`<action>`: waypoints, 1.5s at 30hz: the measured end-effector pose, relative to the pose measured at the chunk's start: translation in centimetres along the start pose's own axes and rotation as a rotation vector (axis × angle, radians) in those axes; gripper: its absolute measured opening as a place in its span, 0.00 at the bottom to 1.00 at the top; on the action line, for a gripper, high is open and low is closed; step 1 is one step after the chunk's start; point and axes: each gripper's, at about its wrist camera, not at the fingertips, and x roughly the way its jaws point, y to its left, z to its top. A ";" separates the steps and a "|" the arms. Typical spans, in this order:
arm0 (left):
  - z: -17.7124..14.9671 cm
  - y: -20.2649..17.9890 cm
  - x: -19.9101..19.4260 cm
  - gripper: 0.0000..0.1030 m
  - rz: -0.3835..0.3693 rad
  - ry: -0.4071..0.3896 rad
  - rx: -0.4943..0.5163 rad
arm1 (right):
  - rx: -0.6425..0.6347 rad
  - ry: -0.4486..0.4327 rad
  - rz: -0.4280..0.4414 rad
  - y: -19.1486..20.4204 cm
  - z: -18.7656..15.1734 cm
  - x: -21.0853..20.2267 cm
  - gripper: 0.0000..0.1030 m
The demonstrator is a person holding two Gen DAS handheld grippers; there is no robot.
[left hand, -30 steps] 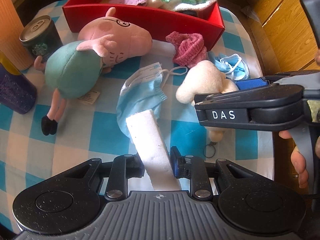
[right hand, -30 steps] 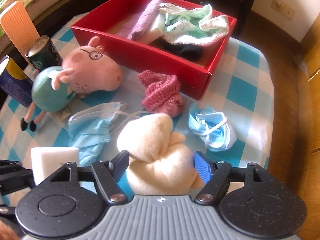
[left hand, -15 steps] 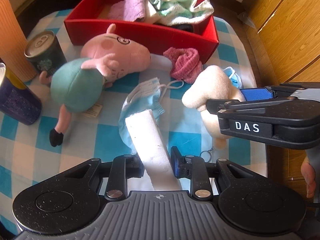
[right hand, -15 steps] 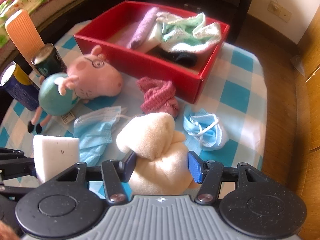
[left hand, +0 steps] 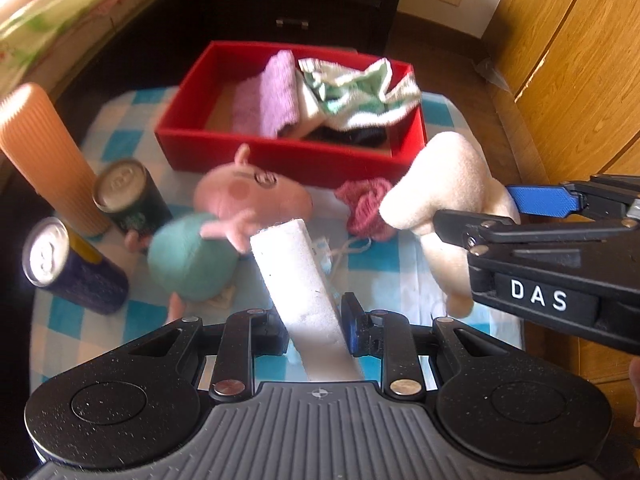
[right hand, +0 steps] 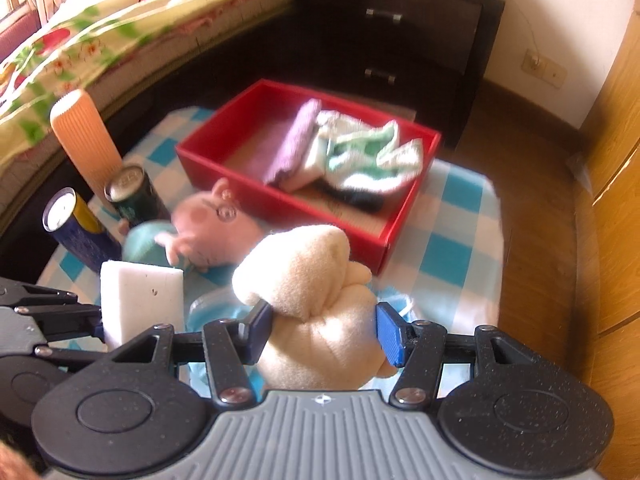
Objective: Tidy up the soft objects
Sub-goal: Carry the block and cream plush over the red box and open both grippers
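Left wrist view: your left claw (left hand: 314, 326) was clamped narrowly on the white sponge (left hand: 298, 276), while your right claw (right hand: 324, 334) gripped the cream plush (right hand: 316, 312) above the surface (right hand: 460, 240).

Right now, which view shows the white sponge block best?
The left wrist view: the white sponge block runs lengthwise out of the left claw. The right wrist view shows only its broad face at the frame's left.

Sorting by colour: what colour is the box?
Red box, clearest in the right wrist view.

White sponge block (left hand: 298, 276) tilted, cream plush (right hand: 320, 320) held aloft
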 end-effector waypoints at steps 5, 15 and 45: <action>2.9 0.1 -2.3 0.26 0.029 -0.067 0.007 | 0.000 -0.058 -0.021 0.0 2.1 -2.2 0.32; 6.3 0.1 -3.7 0.26 0.071 -0.134 0.027 | 0.001 -0.135 -0.044 0.2 5.0 -4.4 0.32; 11.6 0.7 0.2 0.26 0.125 -0.144 0.050 | 0.023 -0.128 -0.056 -1.5 8.5 0.1 0.32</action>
